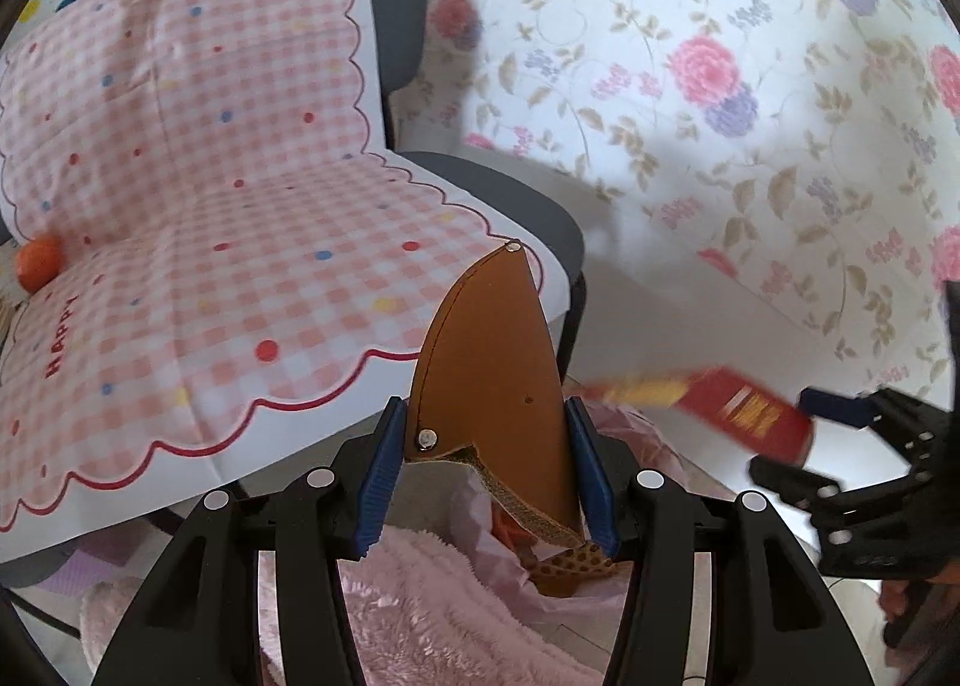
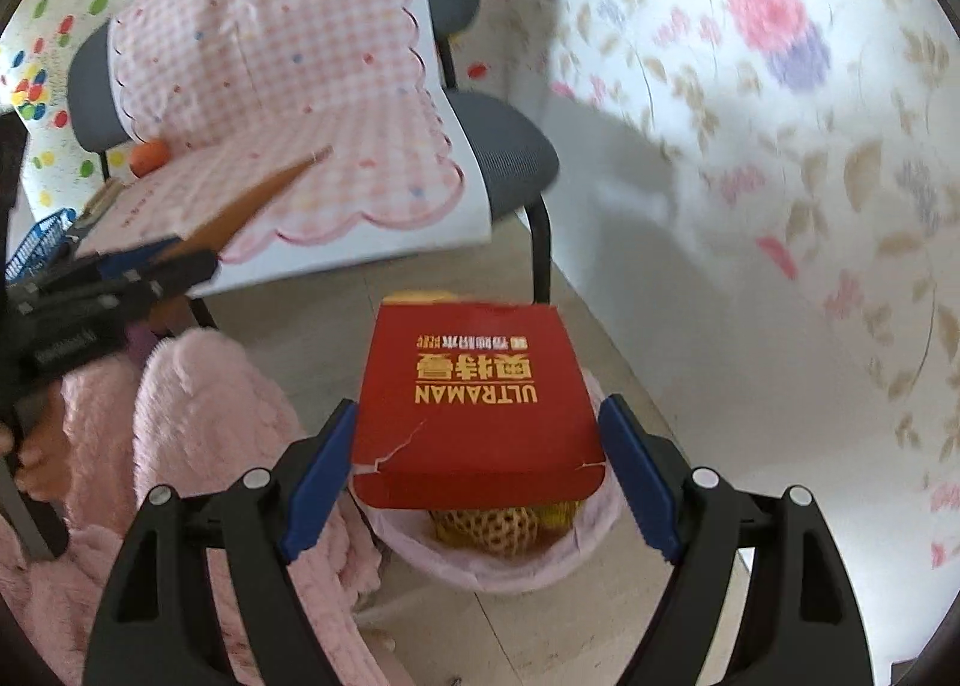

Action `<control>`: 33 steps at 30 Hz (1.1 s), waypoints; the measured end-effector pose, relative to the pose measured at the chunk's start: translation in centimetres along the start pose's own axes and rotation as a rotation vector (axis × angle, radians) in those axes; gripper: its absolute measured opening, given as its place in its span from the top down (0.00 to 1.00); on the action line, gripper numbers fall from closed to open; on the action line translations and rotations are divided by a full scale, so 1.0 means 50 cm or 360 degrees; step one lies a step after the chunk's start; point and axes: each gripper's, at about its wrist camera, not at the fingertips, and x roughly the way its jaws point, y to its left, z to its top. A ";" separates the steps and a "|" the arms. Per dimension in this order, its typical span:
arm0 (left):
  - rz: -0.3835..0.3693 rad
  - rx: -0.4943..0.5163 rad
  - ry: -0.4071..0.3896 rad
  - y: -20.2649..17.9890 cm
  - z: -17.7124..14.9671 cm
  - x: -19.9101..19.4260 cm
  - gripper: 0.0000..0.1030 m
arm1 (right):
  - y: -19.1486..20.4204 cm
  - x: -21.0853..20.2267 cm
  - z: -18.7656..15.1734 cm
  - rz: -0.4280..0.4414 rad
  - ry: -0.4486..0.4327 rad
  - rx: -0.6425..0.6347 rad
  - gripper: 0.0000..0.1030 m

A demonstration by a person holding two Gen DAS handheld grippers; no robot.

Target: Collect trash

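The right claw (image 2: 480,482) is clamped on a red carton (image 2: 477,404) printed ULTRAMAN, its blue pads pressed to the carton's two side edges, so the carton's long axis runs straight out toward 12 o'clock from the claw. Directly beneath the carton's near end, at 6 o'clock of it, sits the pink-lined bin (image 2: 498,572), already holding a yellow netted wrapper (image 2: 492,518); that vertical stack is what the coming move turns on, since I judge the carton only needs letting go to fall inside. The left claw (image 1: 486,482) grips a brown leather-like piece (image 1: 495,386) with rivets, standing upright between its pads and tapering to a point at 12 o'clock; the bin's pink liner (image 1: 474,512) shows just below it, at 6 o'clock. In the left view the carton and right claw come in from 3 o'clock, so both arms crowd the same opening, the right one looking better centred over it. A chair (image 2: 510,158) draped in pink checked cloth (image 2: 288,86) stands at 11 o'clock, with an orange fruit (image 2: 149,155) on its seat. The person's fluffy pink garment (image 2: 204,416) borders the bin at 9 o'clock. Bare floor (image 2: 660,386) at 2 o'clock leaves room to withdraw.
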 end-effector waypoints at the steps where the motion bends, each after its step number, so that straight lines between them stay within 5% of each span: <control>1: -0.0005 0.0005 0.0006 -0.002 0.000 0.005 0.48 | -0.004 0.017 -0.005 0.0002 0.0019 0.0014 0.23; 7: -0.0065 0.0066 0.0100 -0.022 -0.022 0.062 0.48 | -0.034 0.111 -0.013 0.0012 0.0107 0.0135 0.19; 13: -0.0170 0.0165 0.0217 -0.074 -0.029 0.129 0.47 | -0.092 0.073 -0.006 -0.0066 0.0000 0.0250 0.17; 15: -0.0184 0.0220 0.0250 -0.094 -0.030 0.143 0.37 | -0.113 0.062 -0.002 -0.0070 -0.0029 0.0296 0.17; 16: -0.0167 0.0242 0.0254 -0.101 -0.031 0.146 0.20 | -0.121 0.055 -0.001 -0.0074 -0.0046 0.0319 0.17; 17: -0.0143 0.0265 0.0229 -0.108 -0.031 0.145 0.16 | -0.125 0.049 -0.002 -0.0078 -0.0057 0.0329 0.17; 26: 0.0003 0.0204 0.0176 -0.058 -0.018 0.109 0.16 | -0.111 0.016 0.014 -0.0053 -0.0117 0.0288 0.17; 33: 0.0133 0.0108 0.0143 0.005 -0.003 0.012 0.13 | -0.045 -0.027 0.059 0.0078 -0.0183 0.0184 0.06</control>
